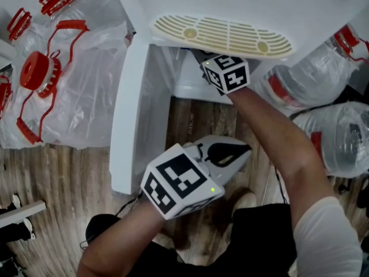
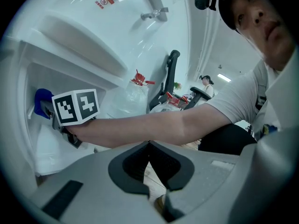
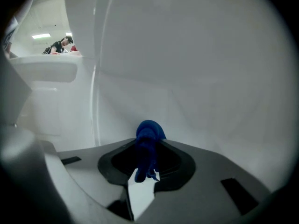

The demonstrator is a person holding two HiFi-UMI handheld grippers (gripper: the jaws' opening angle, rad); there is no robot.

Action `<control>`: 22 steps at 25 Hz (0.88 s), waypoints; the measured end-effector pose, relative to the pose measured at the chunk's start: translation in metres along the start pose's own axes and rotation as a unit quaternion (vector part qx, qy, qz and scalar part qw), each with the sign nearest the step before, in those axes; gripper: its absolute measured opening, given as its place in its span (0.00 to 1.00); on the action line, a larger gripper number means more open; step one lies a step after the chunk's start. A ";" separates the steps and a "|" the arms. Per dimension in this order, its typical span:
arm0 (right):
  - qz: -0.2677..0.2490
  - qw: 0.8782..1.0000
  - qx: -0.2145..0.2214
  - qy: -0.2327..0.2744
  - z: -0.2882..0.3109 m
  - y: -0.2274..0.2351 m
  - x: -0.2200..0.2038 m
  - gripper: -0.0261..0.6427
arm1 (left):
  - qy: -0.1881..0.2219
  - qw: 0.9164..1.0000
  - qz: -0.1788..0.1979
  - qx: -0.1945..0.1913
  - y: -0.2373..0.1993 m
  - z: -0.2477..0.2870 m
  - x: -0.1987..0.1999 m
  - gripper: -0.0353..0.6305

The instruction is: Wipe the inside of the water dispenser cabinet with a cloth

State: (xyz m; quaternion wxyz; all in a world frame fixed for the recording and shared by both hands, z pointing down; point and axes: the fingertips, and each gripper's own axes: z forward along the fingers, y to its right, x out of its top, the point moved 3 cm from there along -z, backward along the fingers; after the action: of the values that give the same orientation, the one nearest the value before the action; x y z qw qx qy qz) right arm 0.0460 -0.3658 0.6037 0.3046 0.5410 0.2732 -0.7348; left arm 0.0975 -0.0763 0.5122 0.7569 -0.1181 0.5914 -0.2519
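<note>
The right claw [image 3: 148,143] pinches the blue cloth [image 3: 149,133], white cabinet wall [image 3: 196,78] just ahead of it; the left claw [image 2: 149,143] is pressed together, empty, behind the right.

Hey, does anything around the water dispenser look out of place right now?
Bagged water bottles are strewn on the floor on both sides of the dispenser, crowding it. Nothing looks spilled or broken.
</note>
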 end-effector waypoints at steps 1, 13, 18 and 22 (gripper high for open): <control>-0.004 1.000 0.005 0.001 0.000 -0.005 0.001 0.16 | 0.000 1.000 0.000 -0.001 0.000 0.000 0.000 0.06; -0.028 0.997 0.065 0.012 -0.036 -0.060 0.008 0.16 | 0.002 1.000 0.000 -0.020 0.008 0.002 0.000 0.06; -0.007 0.999 0.044 0.029 -0.048 -0.053 0.017 0.16 | 0.001 1.000 0.002 -0.026 0.011 0.001 -0.001 0.06; 0.016 0.999 0.008 0.035 -0.039 -0.033 0.024 0.17 | 0.002 1.000 0.002 -0.026 0.012 -0.002 -0.001 0.06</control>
State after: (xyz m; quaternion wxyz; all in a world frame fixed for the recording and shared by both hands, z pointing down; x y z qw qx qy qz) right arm 0.0402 -0.3190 0.5724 0.3022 0.5727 0.2692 -0.7129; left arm 0.0979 -0.0657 0.5070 0.7526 -0.1356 0.5997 -0.2355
